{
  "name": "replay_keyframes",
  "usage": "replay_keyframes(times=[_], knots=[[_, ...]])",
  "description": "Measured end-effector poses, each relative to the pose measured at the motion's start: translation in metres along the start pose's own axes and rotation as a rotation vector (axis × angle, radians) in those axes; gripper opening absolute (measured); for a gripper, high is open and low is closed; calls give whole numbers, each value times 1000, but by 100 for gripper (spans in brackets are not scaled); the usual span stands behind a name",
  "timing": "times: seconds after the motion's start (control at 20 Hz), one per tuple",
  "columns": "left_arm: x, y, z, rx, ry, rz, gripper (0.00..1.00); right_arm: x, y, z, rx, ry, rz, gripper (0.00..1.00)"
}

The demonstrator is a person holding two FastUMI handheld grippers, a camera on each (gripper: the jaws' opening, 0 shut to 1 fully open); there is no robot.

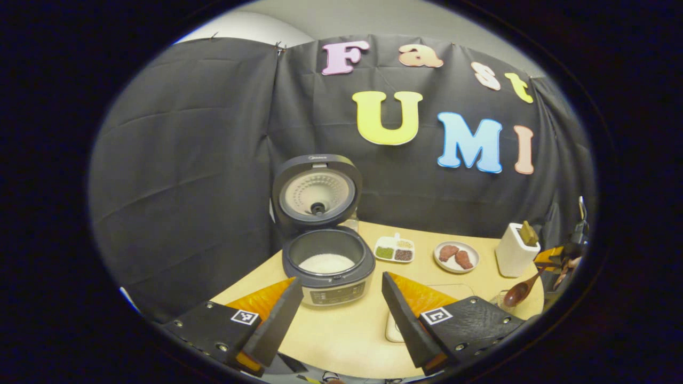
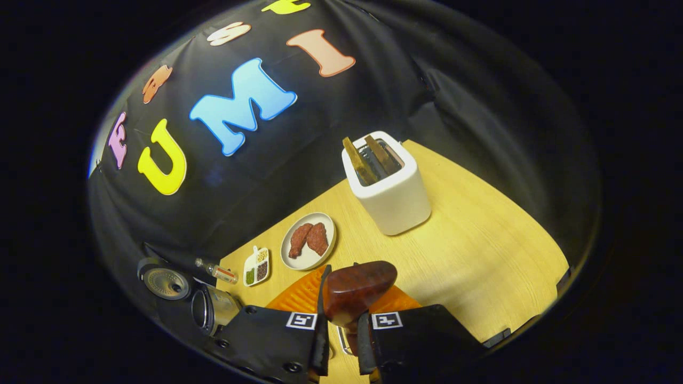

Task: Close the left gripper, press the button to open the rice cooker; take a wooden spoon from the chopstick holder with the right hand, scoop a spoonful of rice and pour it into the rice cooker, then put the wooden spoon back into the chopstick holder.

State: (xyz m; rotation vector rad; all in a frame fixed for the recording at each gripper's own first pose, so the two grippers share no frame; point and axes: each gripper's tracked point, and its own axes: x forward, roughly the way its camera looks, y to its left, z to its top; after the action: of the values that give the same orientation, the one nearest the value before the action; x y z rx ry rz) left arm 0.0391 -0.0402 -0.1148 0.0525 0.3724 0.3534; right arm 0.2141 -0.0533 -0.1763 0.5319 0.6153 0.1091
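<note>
The rice cooker (image 1: 327, 261) stands near the desk's (image 1: 347, 336) back left corner with its lid (image 1: 317, 191) raised upright; white rice (image 1: 326, 263) lies in the inner pot. The left claw (image 1: 337, 314) hangs released in front of the cooker, its two fingers spread wide apart over the desk with nothing between them.

The right claw (image 2: 341, 333) is clenched on the wooden spoon (image 2: 358, 290), both fingers pressing the handle just behind the bowl, which points forward over the desk. In the left gripper view the same spoon (image 1: 520, 292) shows near the desk's right edge, bowl low.

The white chopstick holder (image 2: 388, 186) stands toward the back right of the desk, two wooden utensils (image 2: 368, 157) sticking out of it. Between holder and cooker sit a plate of meat (image 2: 308, 241) and a small divided dish of grains (image 2: 256, 265).
</note>
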Motion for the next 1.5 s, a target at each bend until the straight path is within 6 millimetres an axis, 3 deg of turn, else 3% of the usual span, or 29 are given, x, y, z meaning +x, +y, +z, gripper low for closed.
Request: replay_keyframes(times=[0.2,0.4,0.6,0.65,0.8,1.0,1.15,1.3,1.5], knots=[[32,27,15,10,-24,-88,94,-46,8,20,4,-128,-64,23],[55,47,23,13,-35,-190,92,-92,13,24,8,-227,-133,23],[73,57,24,43,-54,-274,92,-131,15,16,-14,-314,-206,23],[77,57,23,27,-51,-299,92,-138,19,10,-19,-325,-220,19],[84,65,17,-15,-49,-334,93,-153,36,-1,-23,-343,-223,23],[86,78,4,-24,-35,-344,92,-154,77,-13,-27,-335,-163,23],[84,90,-2,-17,-29,-347,92,-143,116,-22,-57,-318,-97,23],[83,103,-7,-21,-24,-335,92,-124,152,-34,-109,-279,-32,23],[80,123,-17,-48,-13,-301,94,-88,191,-66,-219,-190,41,23]])
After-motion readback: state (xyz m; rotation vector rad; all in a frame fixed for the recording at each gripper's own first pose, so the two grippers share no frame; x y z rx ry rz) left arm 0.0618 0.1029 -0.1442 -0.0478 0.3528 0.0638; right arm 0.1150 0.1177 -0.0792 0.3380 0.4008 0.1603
